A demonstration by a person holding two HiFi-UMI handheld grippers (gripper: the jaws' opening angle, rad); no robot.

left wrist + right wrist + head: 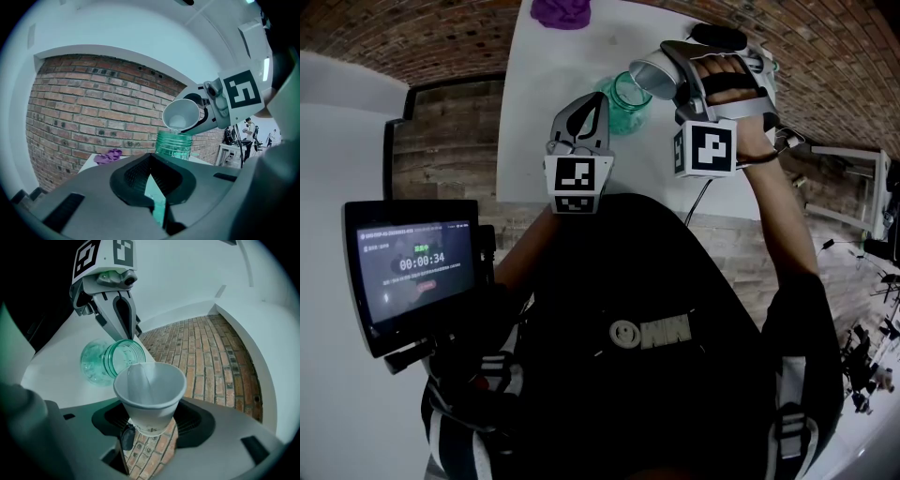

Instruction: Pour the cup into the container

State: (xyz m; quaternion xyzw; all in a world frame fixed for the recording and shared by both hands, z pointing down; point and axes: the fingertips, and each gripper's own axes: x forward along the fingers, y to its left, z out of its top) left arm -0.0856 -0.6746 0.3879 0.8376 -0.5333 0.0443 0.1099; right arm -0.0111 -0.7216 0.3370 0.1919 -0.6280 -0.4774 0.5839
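Evidently the pour itself is the step in hand: the right tool (151, 423) pinches a white paper cup (150, 383) round its lower body and holds it tipped, lip just over the mouth of the green glass jar (173, 146). That jar, the container, stands upright on the white bench (546, 112), toward the far side and just left of the cup. The left tool (151, 176) has its jaws pressed together to a point with nothing between them, the tip just beside the jar's near wall; I cannot tell whether it touches. No stream shows clearly at the lip. I judge the next move calls for more wrist roll, with the lip kept over the opening. The cup is thin, smooth and tapered, likely to buckle if squeezed; the jar is rigid, translucent, ribbed, with a threaded neck.
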